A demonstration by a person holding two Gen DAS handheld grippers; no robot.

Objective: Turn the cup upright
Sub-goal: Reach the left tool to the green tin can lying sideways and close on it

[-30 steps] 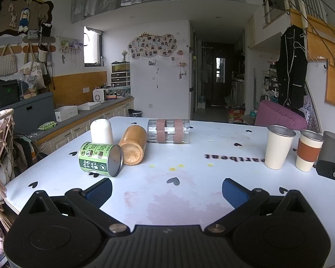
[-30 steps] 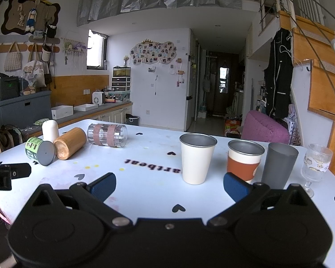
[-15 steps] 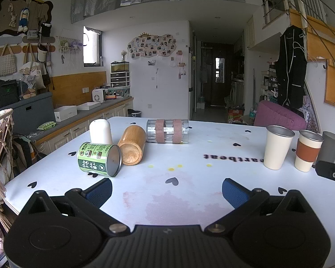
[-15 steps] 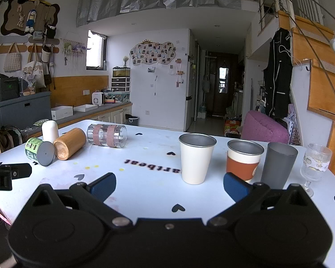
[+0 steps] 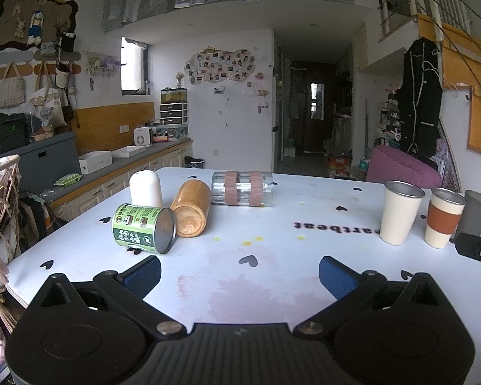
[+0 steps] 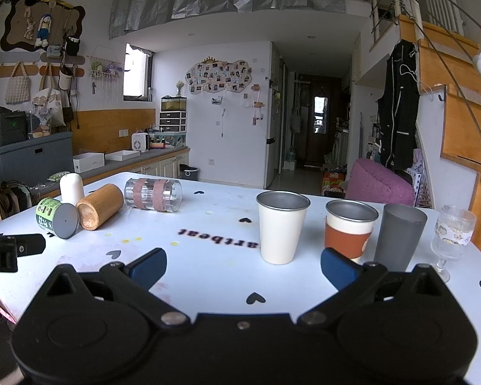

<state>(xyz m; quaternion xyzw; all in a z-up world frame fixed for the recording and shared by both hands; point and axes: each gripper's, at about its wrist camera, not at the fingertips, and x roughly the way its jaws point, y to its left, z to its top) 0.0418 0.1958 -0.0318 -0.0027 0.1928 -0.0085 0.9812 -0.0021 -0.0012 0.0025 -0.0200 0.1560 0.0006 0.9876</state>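
Note:
On the white table [image 5: 272,276] three cups lie on their sides: a green printed cup [image 5: 142,228] [image 6: 56,216], a wooden cup [image 5: 190,212] [image 6: 99,206] and a clear cup with pink bands [image 5: 242,188] [image 6: 153,194]. A white cup [image 5: 145,188] [image 6: 71,188] stands mouth-down behind them. My left gripper [image 5: 239,272] is open and empty, low over the near table, right of the green cup. My right gripper [image 6: 243,268] is open and empty in front of the upright cups.
Upright at the right stand a cream cup [image 6: 282,226] [image 5: 399,211], a cup with an orange sleeve [image 6: 349,227] [image 5: 444,216], a grey cup [image 6: 399,237] [image 5: 473,213] and a stemmed glass [image 6: 452,235]. A rope basket [image 5: 0,211] stands off the left table edge.
The left wrist view has shifted very slightly; the cups have not moved. Both grippers stay open.

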